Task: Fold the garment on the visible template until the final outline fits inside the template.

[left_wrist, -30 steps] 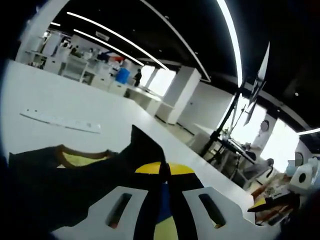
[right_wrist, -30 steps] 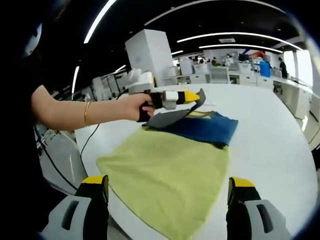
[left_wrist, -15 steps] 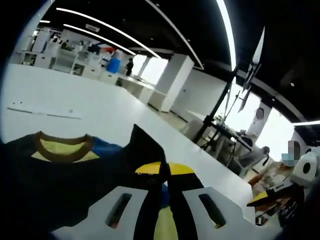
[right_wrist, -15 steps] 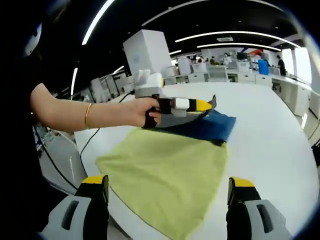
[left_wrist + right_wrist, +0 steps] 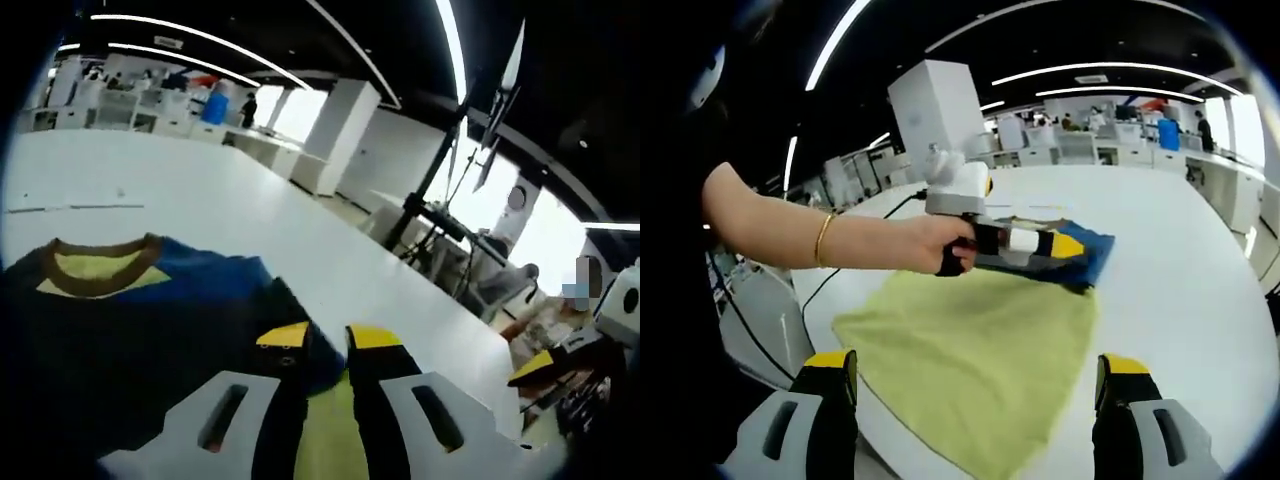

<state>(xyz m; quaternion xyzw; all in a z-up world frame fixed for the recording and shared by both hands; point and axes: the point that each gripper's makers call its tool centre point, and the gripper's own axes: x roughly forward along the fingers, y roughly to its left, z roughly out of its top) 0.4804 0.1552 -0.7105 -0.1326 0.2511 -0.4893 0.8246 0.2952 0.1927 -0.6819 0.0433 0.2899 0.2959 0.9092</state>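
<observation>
While long light strips run across the dark ceiling of an open office hall, a wide white table carries a yellow-green cloth. At the cloth's far edge lies the dark blue garment. Over it, the left gripper has jaws slightly apart, gripping nothing. The right gripper hangs with jaws wide apart.

A dark blue garment with a brown-trimmed neckline and a yellow inner lining lies folded and fairly flat on a white table. It rests on the far end of a yellow-green cloth template, which lies spread flat towards the table's near edge. The garment slightly overhangs the template's far right corner.
</observation>
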